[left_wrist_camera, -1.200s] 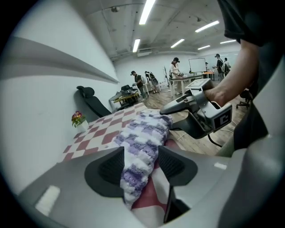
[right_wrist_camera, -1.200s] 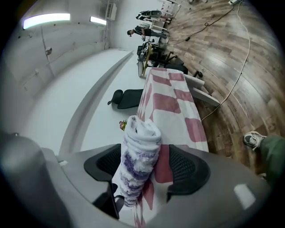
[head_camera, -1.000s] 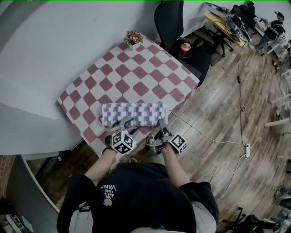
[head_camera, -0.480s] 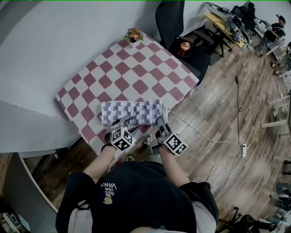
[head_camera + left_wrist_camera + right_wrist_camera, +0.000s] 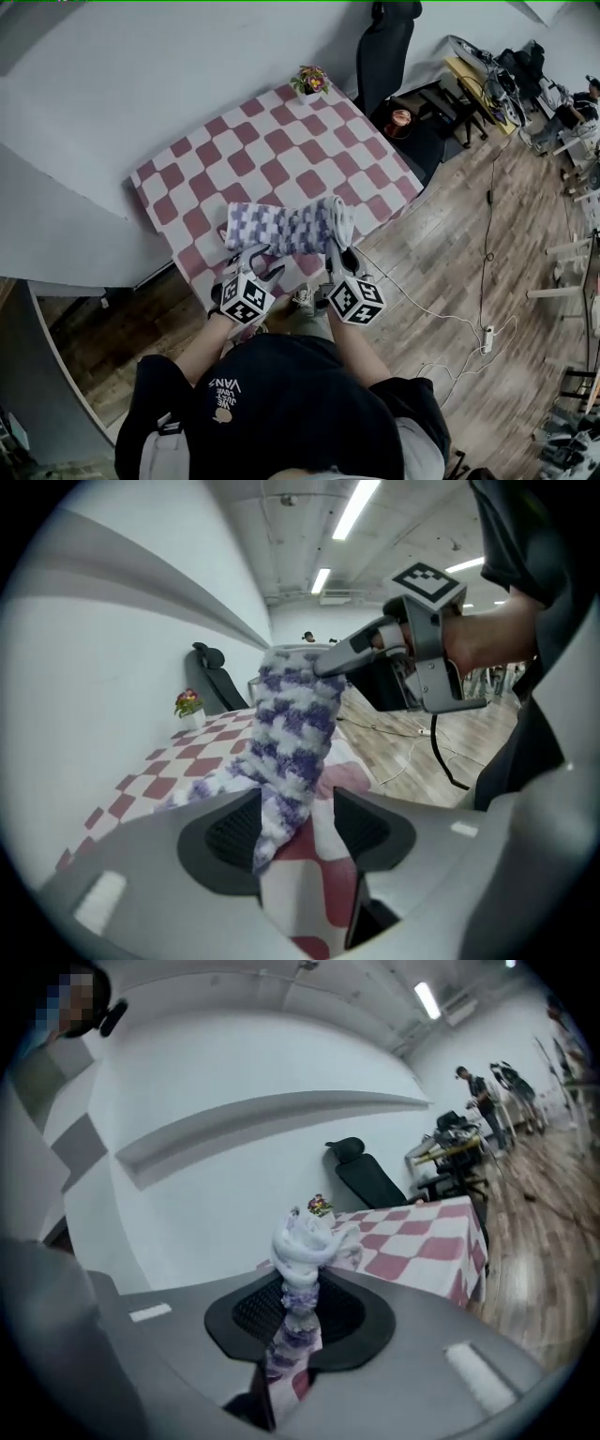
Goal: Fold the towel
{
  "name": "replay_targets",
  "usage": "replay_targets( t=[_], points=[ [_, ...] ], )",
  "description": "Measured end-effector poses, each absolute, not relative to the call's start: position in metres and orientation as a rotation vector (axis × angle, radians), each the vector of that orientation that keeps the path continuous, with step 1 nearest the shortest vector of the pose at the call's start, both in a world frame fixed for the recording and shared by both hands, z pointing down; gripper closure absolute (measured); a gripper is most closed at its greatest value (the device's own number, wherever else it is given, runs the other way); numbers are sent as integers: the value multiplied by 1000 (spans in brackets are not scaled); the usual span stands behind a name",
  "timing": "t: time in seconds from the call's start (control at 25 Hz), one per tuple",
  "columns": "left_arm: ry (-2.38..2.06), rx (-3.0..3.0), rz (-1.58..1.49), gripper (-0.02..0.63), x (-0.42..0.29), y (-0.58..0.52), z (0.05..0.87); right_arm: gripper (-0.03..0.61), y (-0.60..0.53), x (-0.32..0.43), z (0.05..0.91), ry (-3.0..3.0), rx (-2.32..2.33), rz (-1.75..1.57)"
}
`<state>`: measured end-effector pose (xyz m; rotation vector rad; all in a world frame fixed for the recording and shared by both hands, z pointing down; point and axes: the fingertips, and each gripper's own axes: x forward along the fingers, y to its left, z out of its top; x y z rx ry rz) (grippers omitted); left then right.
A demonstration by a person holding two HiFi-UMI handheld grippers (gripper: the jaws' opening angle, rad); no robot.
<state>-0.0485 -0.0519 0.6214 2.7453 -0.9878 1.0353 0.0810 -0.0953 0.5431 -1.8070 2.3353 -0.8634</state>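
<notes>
Grips towel by its right end in right gripper jaws, just closed on it above desk near edge; has left end hanging between left gripper jaws, apart, unpinched, long axis spanning both.

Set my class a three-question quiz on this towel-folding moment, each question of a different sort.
1. True or false: the right hand-held gripper is shut on the towel.
2. What stands on the far corner of the checked table? A) a flower pot B) a kettle C) a lamp
3. Fill in: the left hand-held gripper has its jaws ____, with a towel edge between them.
Key: 1 true, its jaws have just been closing on the towel; 2 A; 3 apart.
</notes>
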Motion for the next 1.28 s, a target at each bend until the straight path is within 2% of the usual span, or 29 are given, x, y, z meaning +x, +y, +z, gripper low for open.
replay_targets(
  t=[0.32, 0.72, 0.84, 0.88, 0.92, 1.16, 1.28],
  points=[
    [-1256, 2599, 889, 396, -119, -22, 609, 503, -105, -32, 524, 2871, -1863, -440],
    [-1534, 2404, 781, 396, -198, 19, 601, 485, -104, -145, 587, 3309, -1707, -322],
    [-1569, 2361, 771, 396, -211, 29, 603, 428, -95, -166, 603, 3432, -1558, -322],
    [-1577, 2350, 770, 396, -214, 32, 604, 369, -91, -173, 608, 3472, -1500, -326],
    [-1585, 2339, 767, 396, -217, 35, 605, 339, -86, -179, 613, 3511, -1449, -323],
    [-1611, 2310, 758, 396, -229, 39, 608, 306, -69, -193, 653, 3698, -1309, -278],
    [-1613, 2306, 759, 396, -230, 40, 608, 302, -73, -193, 659, 3691, -1296, -362]
  ],
)
